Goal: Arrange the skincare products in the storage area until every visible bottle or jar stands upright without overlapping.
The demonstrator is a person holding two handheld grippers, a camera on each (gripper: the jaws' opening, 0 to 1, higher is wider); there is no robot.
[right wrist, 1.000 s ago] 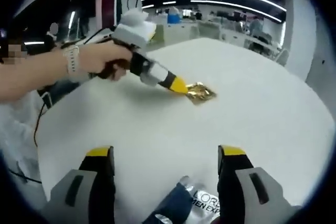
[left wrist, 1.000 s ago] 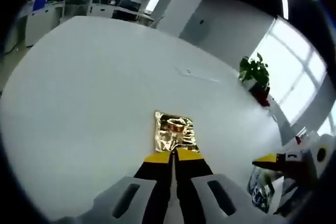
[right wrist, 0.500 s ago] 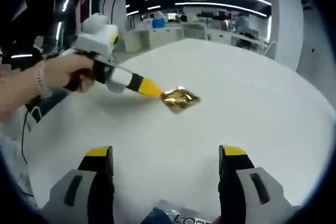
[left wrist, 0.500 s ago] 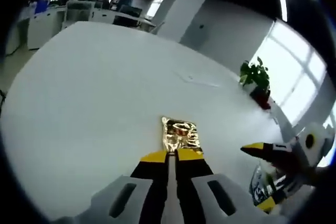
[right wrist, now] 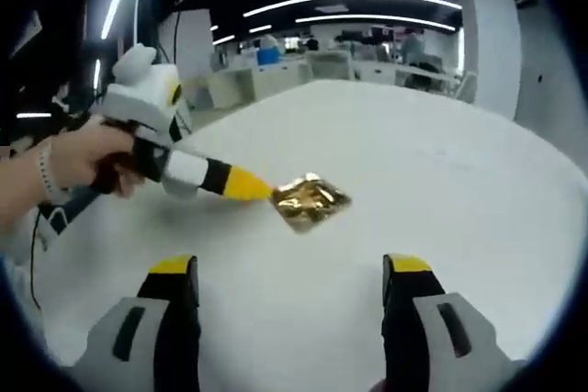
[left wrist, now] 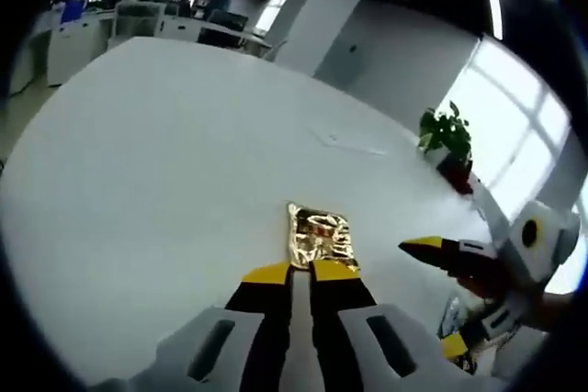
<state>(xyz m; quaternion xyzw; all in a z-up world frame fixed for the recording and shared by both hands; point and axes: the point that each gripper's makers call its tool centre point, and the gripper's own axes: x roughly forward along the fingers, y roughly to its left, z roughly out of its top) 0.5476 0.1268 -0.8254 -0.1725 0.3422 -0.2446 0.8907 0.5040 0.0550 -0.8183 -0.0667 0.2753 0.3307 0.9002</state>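
The crinkled gold foil sachet (left wrist: 321, 239) lies flat on the broad white tabletop (left wrist: 165, 153), near its middle, with bare table all around it. Your left gripper (left wrist: 298, 272) has its yellow-tipped black jaws pressed together, and their tips meet the near edge of the sachet; whether that edge is pinched between them or only touched, you cannot tell. In the right gripper view the same sachet (right wrist: 309, 201) sits ahead and slightly left of centre, with the left gripper (right wrist: 246, 184) reaching it from the left, held in your hand (right wrist: 78, 158), a band at the wrist.

Your right gripper (right wrist: 288, 271) has its jaws spread wide apart, with nothing between them, above bare table (right wrist: 441, 181) well short of the sachet. In the left gripper view it (left wrist: 424, 246) enters from the right, just beside the sachet's right side but apart from it.

A green potted plant (left wrist: 447, 135) stands at the table's far right edge.
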